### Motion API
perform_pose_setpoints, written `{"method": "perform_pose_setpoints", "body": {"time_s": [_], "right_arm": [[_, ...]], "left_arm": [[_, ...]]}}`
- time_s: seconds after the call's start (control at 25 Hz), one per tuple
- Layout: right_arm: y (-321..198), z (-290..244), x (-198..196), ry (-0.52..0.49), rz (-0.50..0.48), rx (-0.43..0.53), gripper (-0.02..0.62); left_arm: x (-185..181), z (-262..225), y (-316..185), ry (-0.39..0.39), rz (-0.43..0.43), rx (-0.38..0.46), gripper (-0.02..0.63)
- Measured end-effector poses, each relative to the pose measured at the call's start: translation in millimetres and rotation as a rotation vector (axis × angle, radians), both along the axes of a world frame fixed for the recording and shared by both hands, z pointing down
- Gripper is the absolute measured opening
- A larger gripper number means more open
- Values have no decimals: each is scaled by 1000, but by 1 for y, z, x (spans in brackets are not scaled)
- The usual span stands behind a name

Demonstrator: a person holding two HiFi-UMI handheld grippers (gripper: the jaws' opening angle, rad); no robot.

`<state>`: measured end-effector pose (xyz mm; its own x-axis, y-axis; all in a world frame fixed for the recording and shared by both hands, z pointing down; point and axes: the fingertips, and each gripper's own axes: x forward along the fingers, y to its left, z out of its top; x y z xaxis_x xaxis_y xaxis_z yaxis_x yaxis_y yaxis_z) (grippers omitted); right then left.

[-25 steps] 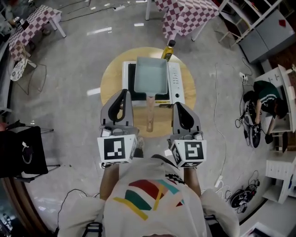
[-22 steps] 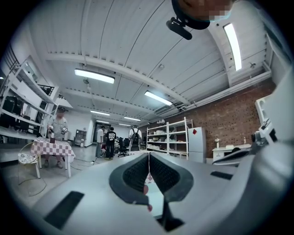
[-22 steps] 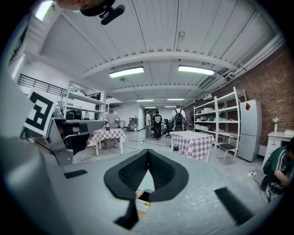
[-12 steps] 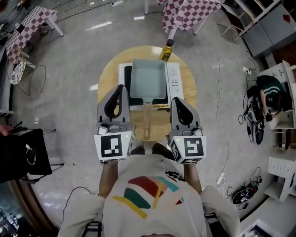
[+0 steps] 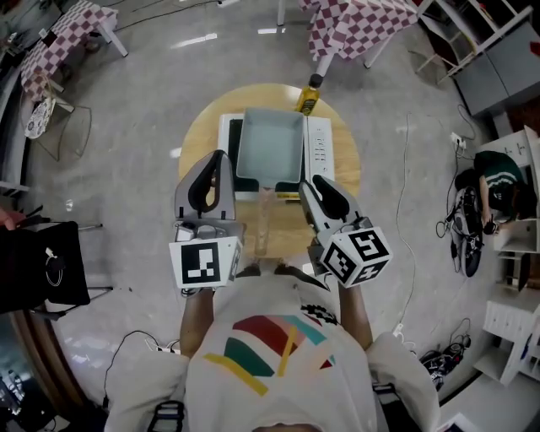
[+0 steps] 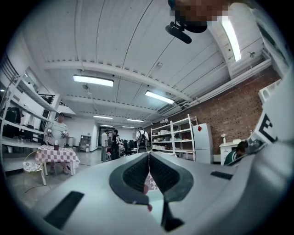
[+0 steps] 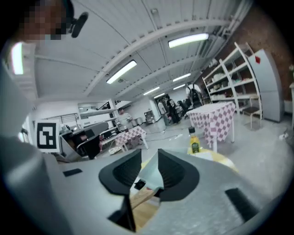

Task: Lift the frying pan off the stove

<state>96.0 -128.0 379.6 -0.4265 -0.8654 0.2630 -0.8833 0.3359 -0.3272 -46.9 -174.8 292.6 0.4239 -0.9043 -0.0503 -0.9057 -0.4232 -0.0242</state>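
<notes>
Table (image 5: 201, 135) w/ pan (image 5: 270, 145) on stove (image 5: 321, 145); left claw (image 6: 148, 158) closed, right claw (image 7: 149, 158) opening, empty.

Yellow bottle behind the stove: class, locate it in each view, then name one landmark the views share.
Head view: yellow bottle, top centre, beyond the stove.
Left gripper view: not in it.
Right gripper view: bottle right of centre.
Shared landmark: the checkered table behind it.

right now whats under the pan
The pan sits on a stove, which stands on a round wooden table. Dark cooktop shows around the pan's edges; the part beneath it is covered, so no burner can be seen.
</notes>
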Motion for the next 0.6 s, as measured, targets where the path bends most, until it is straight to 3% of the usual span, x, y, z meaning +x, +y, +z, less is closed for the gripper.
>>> {"method": "perform_pose_setpoints", "body": {"time_s": [0.24,0.44,0.6], "right_arm": [[5,45,-7,-294,-136,-214,135],[0,76,-10,-595,-177,-342,180],[8,121,-14,-735,-183,-501,192]], "left_arm": [[-3,-3,-1,12,-34,20,6],[-4,-1,0,0,-38,16,6],[-8,12,4,-23,-41,-22,6]]}}
